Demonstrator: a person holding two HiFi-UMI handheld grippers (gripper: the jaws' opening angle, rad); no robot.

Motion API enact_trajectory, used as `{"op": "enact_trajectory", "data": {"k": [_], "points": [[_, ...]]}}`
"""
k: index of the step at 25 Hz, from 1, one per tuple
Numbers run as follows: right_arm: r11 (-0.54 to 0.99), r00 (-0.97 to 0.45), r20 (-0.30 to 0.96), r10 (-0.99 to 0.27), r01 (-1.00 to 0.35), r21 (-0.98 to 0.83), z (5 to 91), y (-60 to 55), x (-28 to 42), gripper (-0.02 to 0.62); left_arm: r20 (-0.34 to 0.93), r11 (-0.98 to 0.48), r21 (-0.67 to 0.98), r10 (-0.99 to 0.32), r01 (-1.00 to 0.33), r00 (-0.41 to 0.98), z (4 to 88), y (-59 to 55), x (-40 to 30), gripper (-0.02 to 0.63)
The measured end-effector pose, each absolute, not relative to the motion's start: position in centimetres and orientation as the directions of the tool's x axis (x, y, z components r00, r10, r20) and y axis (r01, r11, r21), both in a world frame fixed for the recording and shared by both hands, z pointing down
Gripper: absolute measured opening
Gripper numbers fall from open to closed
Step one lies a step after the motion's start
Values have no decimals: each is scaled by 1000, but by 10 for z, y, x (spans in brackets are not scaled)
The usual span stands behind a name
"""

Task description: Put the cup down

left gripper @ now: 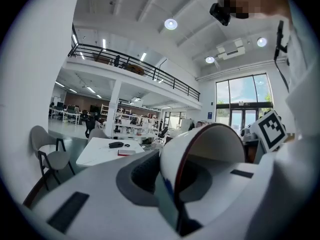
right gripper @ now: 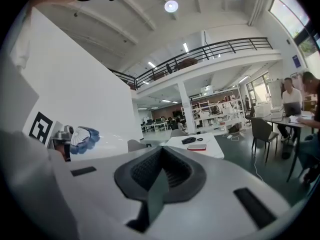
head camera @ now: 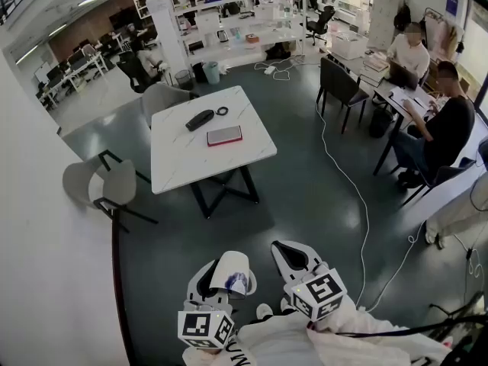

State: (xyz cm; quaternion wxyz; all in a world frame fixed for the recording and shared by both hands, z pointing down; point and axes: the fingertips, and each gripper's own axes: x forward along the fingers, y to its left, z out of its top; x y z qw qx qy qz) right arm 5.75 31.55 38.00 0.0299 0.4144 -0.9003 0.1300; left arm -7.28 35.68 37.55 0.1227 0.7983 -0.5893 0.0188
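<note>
The fingers of our left gripper [left gripper: 172,181] pinch the cup [head camera: 231,278] by its wall, well short of the desk [head camera: 179,170]; the right gripper [right gripper: 161,171] has its fingers closed, empty. The floor [head camera: 305,197] lies open before the desk, and a chair [head camera: 99,185] stands at its left.

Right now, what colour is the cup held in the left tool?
The cup is white with a blue patch on its side; the head view shows it best.

Bright, even light from ceiling lamps [left gripper: 171,24] and windows [left gripper: 243,96]; fisheye-warped edges.
</note>
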Motion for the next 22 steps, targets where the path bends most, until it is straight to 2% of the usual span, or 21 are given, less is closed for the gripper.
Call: {"op": "enact_trajectory", "data": {"k": [22], "points": [[638,-677,139,-723,-731,-244,390,260,123,5,160,-222,144,-957,-964,244,377,307,-19,40]]}}
